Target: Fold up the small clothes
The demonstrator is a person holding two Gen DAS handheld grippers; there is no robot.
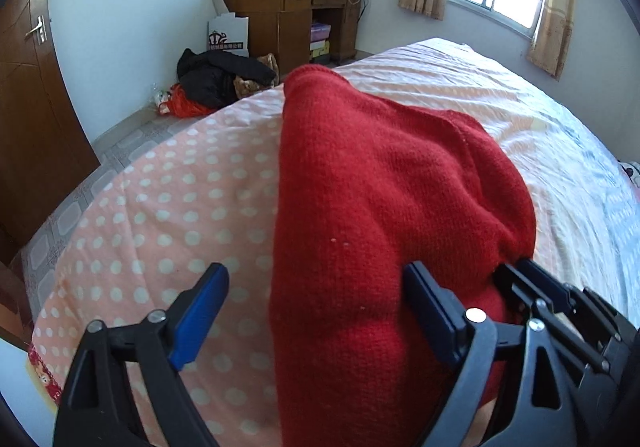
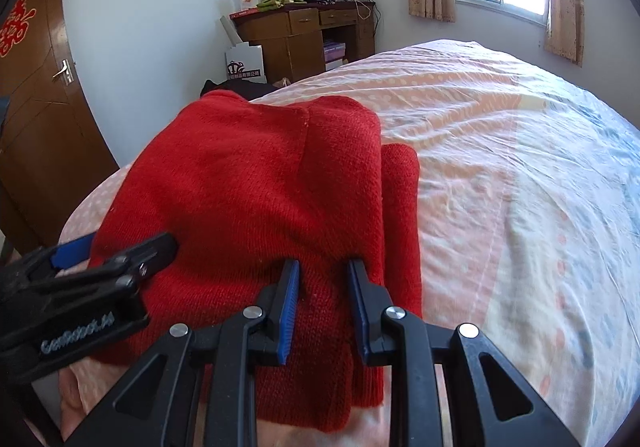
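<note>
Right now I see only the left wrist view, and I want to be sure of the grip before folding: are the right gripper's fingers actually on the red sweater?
Observer: Yes. In the right wrist view the right gripper has its fingers closed on a raised fold of the red sweater at its near edge.
Operator: Is anything sticking out on that side?
Observer: A narrow folded strip of the same red knit pokes out past the sweater's right edge, lying on the bed.

Red knitted sweater (image 1: 384,183), pink white-dotted bedsheet (image 1: 160,215), blue-padded black left claw (image 1: 316,311), brown desk (image 1: 288,19)
</note>
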